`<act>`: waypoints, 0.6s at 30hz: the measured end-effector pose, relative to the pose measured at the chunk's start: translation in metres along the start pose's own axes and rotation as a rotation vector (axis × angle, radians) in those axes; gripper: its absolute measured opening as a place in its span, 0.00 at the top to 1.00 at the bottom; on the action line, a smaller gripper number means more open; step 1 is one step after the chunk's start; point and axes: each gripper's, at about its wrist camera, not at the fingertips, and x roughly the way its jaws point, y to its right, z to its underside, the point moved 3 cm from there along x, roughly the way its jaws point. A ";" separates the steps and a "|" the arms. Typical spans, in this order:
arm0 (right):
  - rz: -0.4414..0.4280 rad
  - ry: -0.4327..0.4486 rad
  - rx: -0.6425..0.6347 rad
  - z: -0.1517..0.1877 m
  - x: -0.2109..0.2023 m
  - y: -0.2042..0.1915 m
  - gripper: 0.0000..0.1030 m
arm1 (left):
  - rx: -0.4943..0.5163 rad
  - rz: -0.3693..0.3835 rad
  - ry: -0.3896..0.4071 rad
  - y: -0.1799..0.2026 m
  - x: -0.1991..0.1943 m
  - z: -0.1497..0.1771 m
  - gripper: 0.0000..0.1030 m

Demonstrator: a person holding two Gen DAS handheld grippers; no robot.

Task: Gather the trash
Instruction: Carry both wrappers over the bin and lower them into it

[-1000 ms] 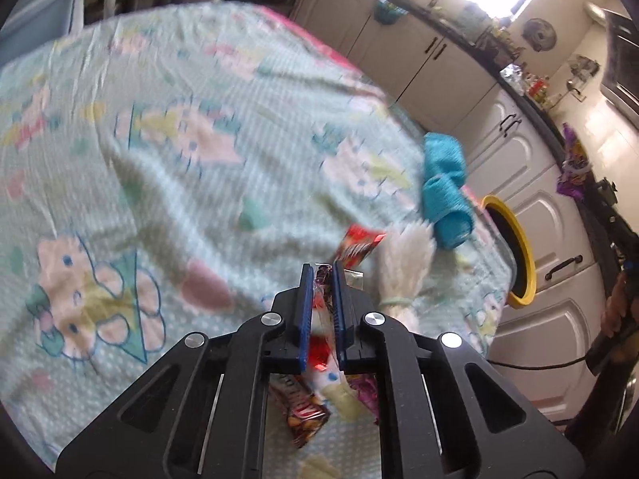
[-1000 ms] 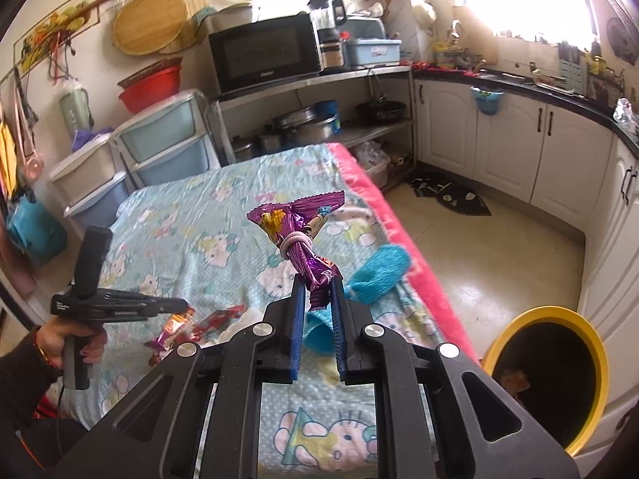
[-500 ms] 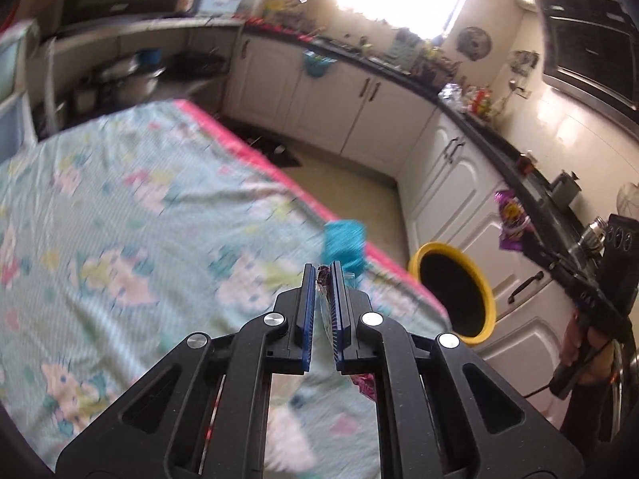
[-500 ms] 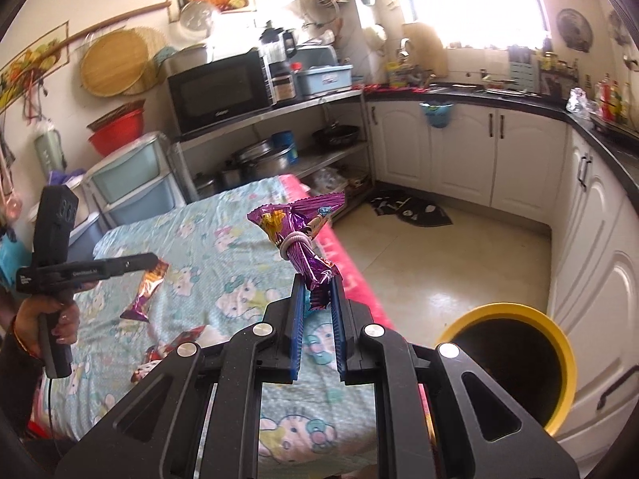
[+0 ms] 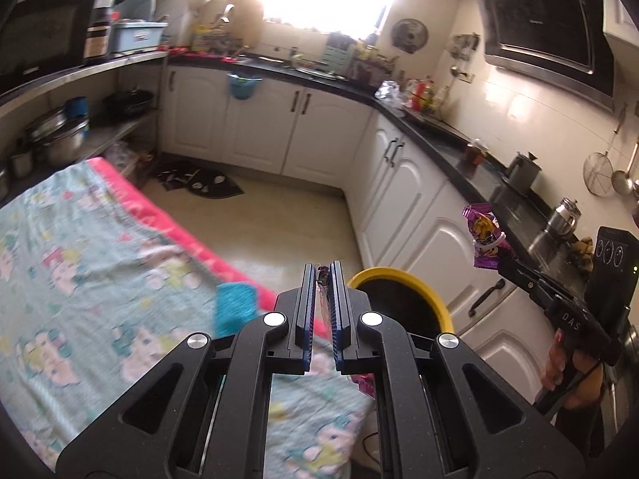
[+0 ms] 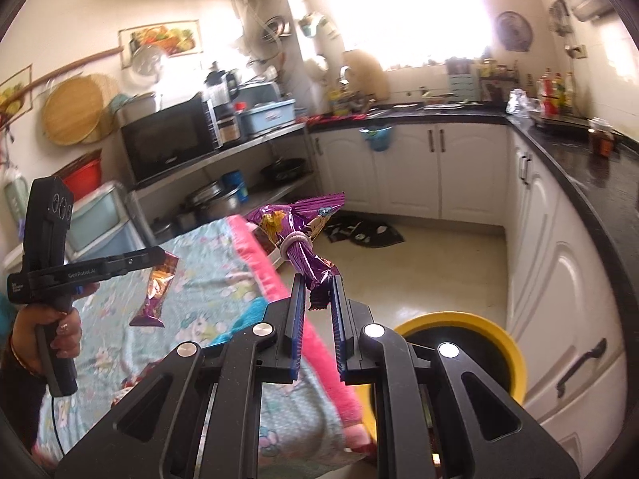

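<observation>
My left gripper [image 5: 322, 279] is shut on a snack wrapper [image 5: 322, 279], seen edge-on between the blue pads; in the right wrist view the wrapper [image 6: 156, 291] hangs from that gripper [image 6: 161, 253] above the table. My right gripper [image 6: 316, 291] is shut on a purple wrapper [image 6: 297, 235] tied with a rubber band, held up in the air; it also shows in the left wrist view [image 5: 485, 235]. The yellow-rimmed trash bin [image 5: 399, 275] stands on the floor just past the table's edge, also in the right wrist view [image 6: 459, 321].
The table carries a cartoon-print cloth [image 5: 80, 279] with a pink border. A blue cloth [image 5: 235, 305] lies near its edge. White cabinets [image 5: 399, 183] and a black counter [image 6: 579, 159] run along the right. A dark mat [image 5: 199, 179] lies on the floor.
My left gripper has lifted its wrapper off the table and swung toward the bin. My right gripper has moved with the purple wrapper toward the bin, which now sits closer below.
</observation>
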 end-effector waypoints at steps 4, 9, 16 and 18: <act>0.057 0.017 0.027 0.000 -0.008 0.019 0.88 | 0.026 0.034 -0.005 0.021 0.023 -0.006 0.96; 0.135 0.019 0.056 0.007 -0.013 0.045 0.88 | 0.045 0.076 -0.021 0.051 0.058 -0.014 0.96; 0.219 -0.017 0.131 0.032 -0.008 0.082 0.88 | 0.069 0.100 -0.059 0.083 0.106 -0.014 0.96; 0.230 -0.030 0.157 0.040 -0.005 0.091 0.88 | 0.072 0.105 -0.074 0.089 0.119 -0.013 0.96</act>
